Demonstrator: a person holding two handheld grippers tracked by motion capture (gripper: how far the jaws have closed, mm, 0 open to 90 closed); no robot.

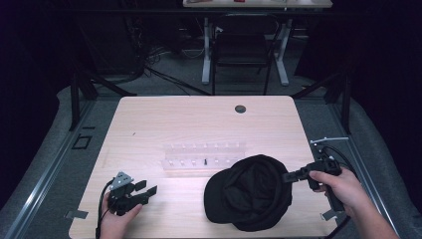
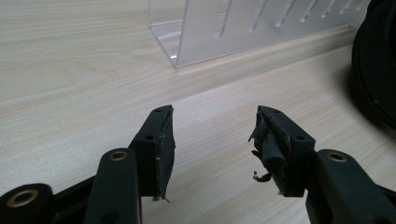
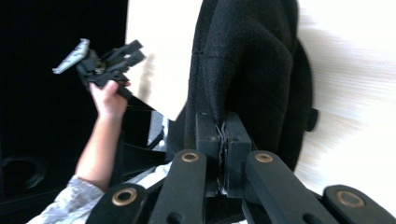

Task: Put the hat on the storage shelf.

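Observation:
A black cap (image 1: pixel 251 194) lies on the wooden table (image 1: pixel 199 119) at the front right, brim toward the left. My right gripper (image 1: pixel 286 176) is shut on the cap's right edge; in the right gripper view its jaws pinch the black fabric (image 3: pixel 247 60) and the gripper (image 3: pixel 223 135) is rolled sideways. My left gripper (image 1: pixel 144 187) rests at the front left in a hand, open, with nothing between its fingers (image 2: pixel 161 140). The left gripper (image 2: pixel 212 140) points across bare wood toward the clear rack (image 2: pixel 243 28).
A clear acrylic rack (image 1: pixel 205 158) with small pegs stands across the middle of the table, just behind the cap. A round cable hole (image 1: pixel 240 108) sits near the far edge. A chair (image 1: pixel 242 47) and another desk stand beyond the table.

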